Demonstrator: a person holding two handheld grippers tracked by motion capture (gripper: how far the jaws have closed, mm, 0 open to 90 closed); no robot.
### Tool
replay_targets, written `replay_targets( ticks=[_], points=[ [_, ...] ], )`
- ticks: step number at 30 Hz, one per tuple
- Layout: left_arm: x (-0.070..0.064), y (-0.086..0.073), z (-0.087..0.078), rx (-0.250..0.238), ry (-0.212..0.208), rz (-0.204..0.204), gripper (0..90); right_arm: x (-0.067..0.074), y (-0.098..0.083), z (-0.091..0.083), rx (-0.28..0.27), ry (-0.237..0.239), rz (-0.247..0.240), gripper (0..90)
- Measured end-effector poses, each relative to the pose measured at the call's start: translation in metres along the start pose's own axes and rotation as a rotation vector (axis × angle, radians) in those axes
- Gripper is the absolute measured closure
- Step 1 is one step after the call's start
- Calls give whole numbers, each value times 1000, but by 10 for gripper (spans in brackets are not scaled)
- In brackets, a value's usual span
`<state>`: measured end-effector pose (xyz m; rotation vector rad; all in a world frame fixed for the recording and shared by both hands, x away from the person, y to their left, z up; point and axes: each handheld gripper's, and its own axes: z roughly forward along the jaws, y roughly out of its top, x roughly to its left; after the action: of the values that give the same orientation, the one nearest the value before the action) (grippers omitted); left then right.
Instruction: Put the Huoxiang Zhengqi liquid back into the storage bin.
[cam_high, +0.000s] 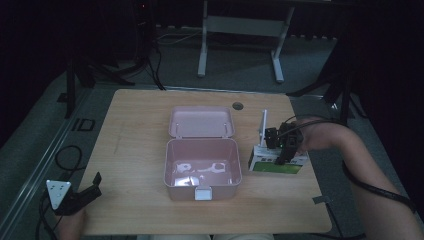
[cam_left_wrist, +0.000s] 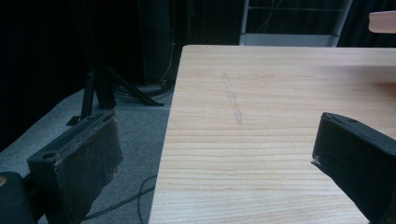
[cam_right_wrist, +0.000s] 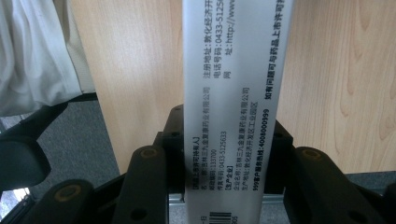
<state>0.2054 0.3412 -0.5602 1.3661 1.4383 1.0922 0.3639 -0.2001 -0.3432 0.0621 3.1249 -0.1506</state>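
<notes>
On the table's right side: a white and green carton (cam_high: 278, 162) lies flat on the wooden table (cam_high: 130, 150), just right of the open pink box (cam_high: 202, 167).
Carton axis: long side runs left to right in the high view, parallel to the near table edge; a white flap (cam_high: 263, 128) stands upright from its far left corner.
Carton print: in the right gripper view a narrow white side (cam_right_wrist: 236, 107) with black Chinese text and a barcode runs up the middle of the frame.
Right gripper (cam_high: 284, 150): over the carton, reaching in from the right; its two black jaws stand on either side of the carton's narrow side and clamp it.
Left gripper (cam_high: 80, 197): at the near left corner of the table, well apart from the carton; jaws spread wide with nothing between them.
Pink box: lid (cam_high: 201, 121) folded back to the far side, white latch (cam_high: 202, 193) on the near wall, small white items inside, too blurred to name.
Surface: light wood grain, a faint scratch (cam_left_wrist: 232, 99) near the left edge.
Room: dim, grey floor (cam_high: 240, 65), dark stands and cables (cam_high: 67, 155) at left, a white table frame (cam_high: 240, 35) beyond.
</notes>
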Motion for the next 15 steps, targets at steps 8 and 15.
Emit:
replay_targets(
  ticks=[8, 15],
  points=[
    [0, 0, 0, 2, 0, 3, 15, 2, 5, -20, 0, -24, 5, 627],
    [0, 0, 0, -1, -1, 0, 15, 2, 14, -34, -18, -30, 14, 627]
  ],
)
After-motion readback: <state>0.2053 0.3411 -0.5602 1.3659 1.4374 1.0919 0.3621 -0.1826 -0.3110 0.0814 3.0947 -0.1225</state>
